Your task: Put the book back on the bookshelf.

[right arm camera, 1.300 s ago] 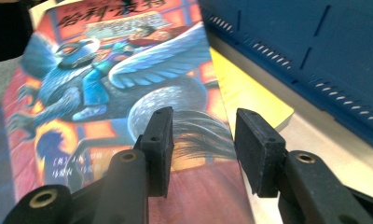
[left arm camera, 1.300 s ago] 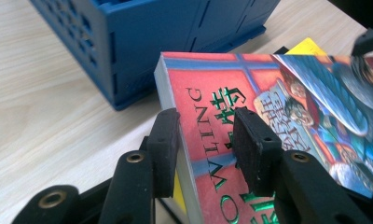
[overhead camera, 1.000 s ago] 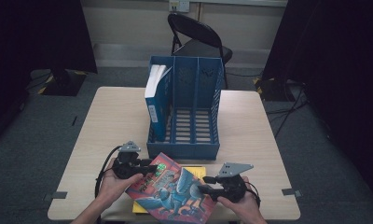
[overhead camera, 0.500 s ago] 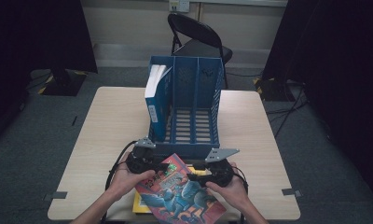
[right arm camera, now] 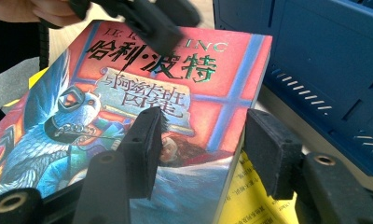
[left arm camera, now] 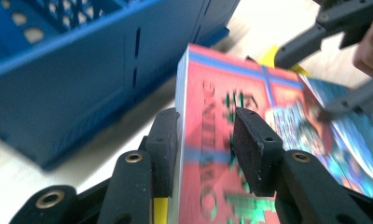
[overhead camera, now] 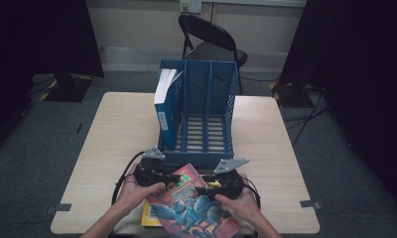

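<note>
A thick book with a red and blue illustrated cover (overhead camera: 191,210) lies tilted over the table's front edge, just before the blue file rack (overhead camera: 231,99). My left gripper (overhead camera: 179,177) comes in from the left. In the left gripper view, that gripper (left arm camera: 205,135) is shut on the book (left arm camera: 250,88) near its top corner. My right gripper (overhead camera: 202,189) reaches in from the right. Its jaws have just been opening. In the right gripper view, it (right arm camera: 203,140) straddles the book's (right arm camera: 184,93) right edge, one pad over the cover, the other clear of the side.
A yellow book (overhead camera: 149,218) lies under the red one. A white and blue book (overhead camera: 164,94) stands in the rack's left slot; the other slots hold nothing. A folding chair (overhead camera: 211,39) stands behind the table (overhead camera: 112,134).
Both hands have drawn in towards the middle of the book. The book has shifted a little nearer the rack. The right jaws stand wider apart.
</note>
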Tool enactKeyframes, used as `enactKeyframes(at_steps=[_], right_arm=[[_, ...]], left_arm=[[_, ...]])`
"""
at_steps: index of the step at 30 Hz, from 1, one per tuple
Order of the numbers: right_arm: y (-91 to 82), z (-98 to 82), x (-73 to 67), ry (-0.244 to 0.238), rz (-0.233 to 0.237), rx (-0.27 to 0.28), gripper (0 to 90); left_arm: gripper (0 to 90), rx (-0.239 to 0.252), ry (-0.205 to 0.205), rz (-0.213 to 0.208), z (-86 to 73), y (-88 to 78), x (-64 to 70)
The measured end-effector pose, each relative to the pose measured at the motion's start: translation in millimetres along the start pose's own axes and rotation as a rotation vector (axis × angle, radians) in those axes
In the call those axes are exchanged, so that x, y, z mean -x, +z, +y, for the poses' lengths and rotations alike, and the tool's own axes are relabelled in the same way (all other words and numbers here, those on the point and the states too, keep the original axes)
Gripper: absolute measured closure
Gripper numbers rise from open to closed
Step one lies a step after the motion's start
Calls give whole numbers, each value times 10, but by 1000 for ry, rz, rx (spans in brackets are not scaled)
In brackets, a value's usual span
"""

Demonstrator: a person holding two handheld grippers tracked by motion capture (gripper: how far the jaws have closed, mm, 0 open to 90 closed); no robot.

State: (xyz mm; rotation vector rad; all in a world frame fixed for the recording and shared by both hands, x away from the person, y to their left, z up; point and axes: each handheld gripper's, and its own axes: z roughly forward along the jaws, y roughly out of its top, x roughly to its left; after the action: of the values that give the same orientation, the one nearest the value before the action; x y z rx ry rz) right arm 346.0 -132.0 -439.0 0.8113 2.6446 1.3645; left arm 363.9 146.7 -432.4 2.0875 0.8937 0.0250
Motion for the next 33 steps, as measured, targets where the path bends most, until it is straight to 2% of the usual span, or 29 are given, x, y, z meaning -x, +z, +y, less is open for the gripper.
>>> enactKeyframes(at_steps=[1,3,7,11,14,17,19,20,21,22,24,25,28,31,33], right_arm=[[-1,-1,-2,-2,0,-1,471],[0,3,-5,-7,-2,-3,470],[3,4,7,-6,4,-3,470],[4,5,9,-2,5,-4,470],[3,0,8,4,4,-2,471],[6,-9,21,14,15,3,471],[5,-9,18,12,13,3,471],[5,-9,19,12,13,3,470],[6,-8,22,12,15,3,470],[6,-9,22,12,15,3,470],[4,-10,18,11,10,3,471],[5,-12,20,12,10,5,471],[3,-12,12,11,6,4,471],[-2,3,10,12,8,-12,469],[-14,-6,-6,12,-4,-12,467]], left_arm=[[607,12,-13,8,-42,-41,-1],[618,13,-10,6,-131,-140,1],[600,25,-10,31,-313,-354,0],[569,25,-21,22,-490,-524,15],[572,35,-5,48,-624,-643,77],[583,53,-30,65,-781,-744,105],[598,37,-30,79,-868,-755,157],[599,47,-37,42,-890,-760,193],[599,45,-25,14,-884,-751,233],[600,41,0,14,-870,-725,279],[596,47,24,48,-845,-700,329],[601,50,15,39,-837,-706,307],[641,79,-52,-16,-873,-707,211],[676,76,-27,12,-862,-695,221],[677,83,-31,23,-851,-676,223]])
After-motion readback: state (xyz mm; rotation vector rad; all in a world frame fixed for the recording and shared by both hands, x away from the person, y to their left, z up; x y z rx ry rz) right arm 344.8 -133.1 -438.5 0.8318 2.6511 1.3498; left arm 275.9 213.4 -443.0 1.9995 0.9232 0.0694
